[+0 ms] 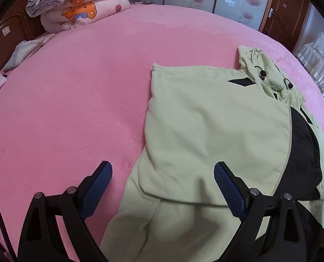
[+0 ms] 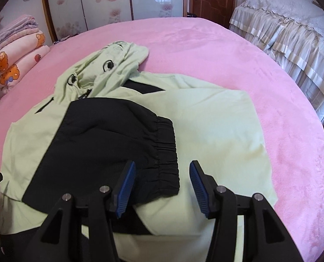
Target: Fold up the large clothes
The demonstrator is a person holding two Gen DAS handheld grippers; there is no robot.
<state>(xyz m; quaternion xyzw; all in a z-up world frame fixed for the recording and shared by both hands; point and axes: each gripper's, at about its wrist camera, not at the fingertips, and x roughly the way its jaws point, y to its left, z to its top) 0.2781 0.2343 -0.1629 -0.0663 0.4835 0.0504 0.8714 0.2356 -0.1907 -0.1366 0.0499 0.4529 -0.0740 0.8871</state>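
Both views are bright with soft, even daylight; the pale wardrobe panels (image 2: 109, 0) at the far end glow slightly washed out. Shadows on the pink bed (image 1: 74, 109) are faint. Fisheye distortion bows the bed's edges, dark vignetting fills the corners, and the jacket (image 1: 205, 131) blurs slightly near the bottom edge

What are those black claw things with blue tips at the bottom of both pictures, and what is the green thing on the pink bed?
No robot here: a person holds tongs in each hand, each with a camera looking along its two fingers. One picture comes from the left tongs, the other from the right tongs. The blue tips are grippy pads. On the pink bed lies a light green jacket with a hood and a black sleeve folded over it. Folded blankets sit at the far edge. Both tongs are open and hold nothing.
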